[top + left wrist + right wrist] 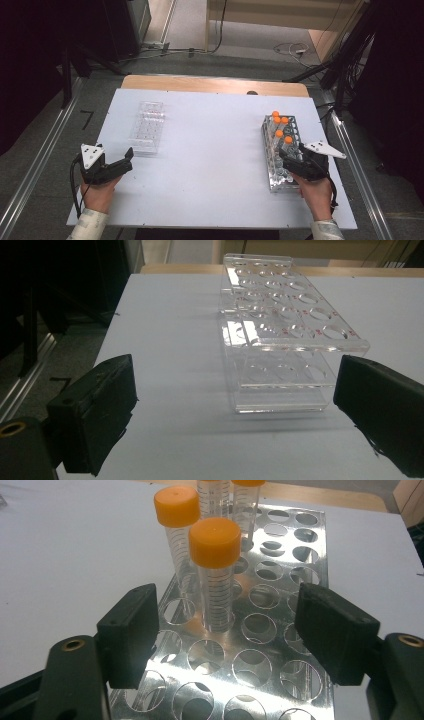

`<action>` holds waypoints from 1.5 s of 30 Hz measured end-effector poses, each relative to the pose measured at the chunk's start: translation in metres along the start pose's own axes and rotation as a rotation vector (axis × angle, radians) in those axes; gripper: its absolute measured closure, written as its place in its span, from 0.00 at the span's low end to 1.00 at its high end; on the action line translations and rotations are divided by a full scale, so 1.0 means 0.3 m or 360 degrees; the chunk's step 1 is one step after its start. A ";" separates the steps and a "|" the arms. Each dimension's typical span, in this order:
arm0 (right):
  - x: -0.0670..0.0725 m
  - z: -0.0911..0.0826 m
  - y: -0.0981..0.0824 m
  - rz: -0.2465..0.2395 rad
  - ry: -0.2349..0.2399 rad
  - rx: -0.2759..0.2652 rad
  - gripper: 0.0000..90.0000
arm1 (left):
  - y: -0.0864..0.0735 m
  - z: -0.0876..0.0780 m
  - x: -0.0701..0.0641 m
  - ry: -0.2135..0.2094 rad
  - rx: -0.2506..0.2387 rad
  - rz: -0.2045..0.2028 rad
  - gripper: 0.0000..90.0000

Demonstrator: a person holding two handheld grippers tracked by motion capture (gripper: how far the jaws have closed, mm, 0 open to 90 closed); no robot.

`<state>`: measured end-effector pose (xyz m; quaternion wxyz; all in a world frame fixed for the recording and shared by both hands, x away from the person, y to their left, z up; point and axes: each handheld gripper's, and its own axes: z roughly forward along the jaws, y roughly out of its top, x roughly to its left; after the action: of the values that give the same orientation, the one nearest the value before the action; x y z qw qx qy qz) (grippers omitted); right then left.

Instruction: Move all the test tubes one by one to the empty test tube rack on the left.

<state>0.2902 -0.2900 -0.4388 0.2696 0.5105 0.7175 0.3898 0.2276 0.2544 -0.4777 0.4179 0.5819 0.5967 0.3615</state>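
Standing upright in the clear rack [280, 645] near the table's [210, 170] right edge are orange-capped tubes [216, 575], the nearest just ahead of the right gripper [227, 635], whose wide jaws grip nothing. The left gripper [235, 405], also wide, faces an empty rack [280, 340] lying lengthwise away, bare tabletop between.

Left hand-held gripper [129, 156] rests low with jaws wide; right hand-held gripper [286, 154] has jaws parted, nothing gripped.

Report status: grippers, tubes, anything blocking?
Right gripper open over the rack, nearest tube ahead of its jaws, untouched. Left gripper open, facing the empty rack. Other tubes stand behind; nothing blocking.
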 end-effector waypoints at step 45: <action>0.039 -0.073 0.121 -0.0066 -0.0067 -0.0059 0.79 | 0.017 -0.008 -0.072 -0.0075 0.0029 0.0139 0.05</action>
<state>0.2881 -0.2788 -0.3962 0.3020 0.4986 0.7147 0.3865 0.2268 0.2332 -0.4705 0.4103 0.6196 0.5640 0.3601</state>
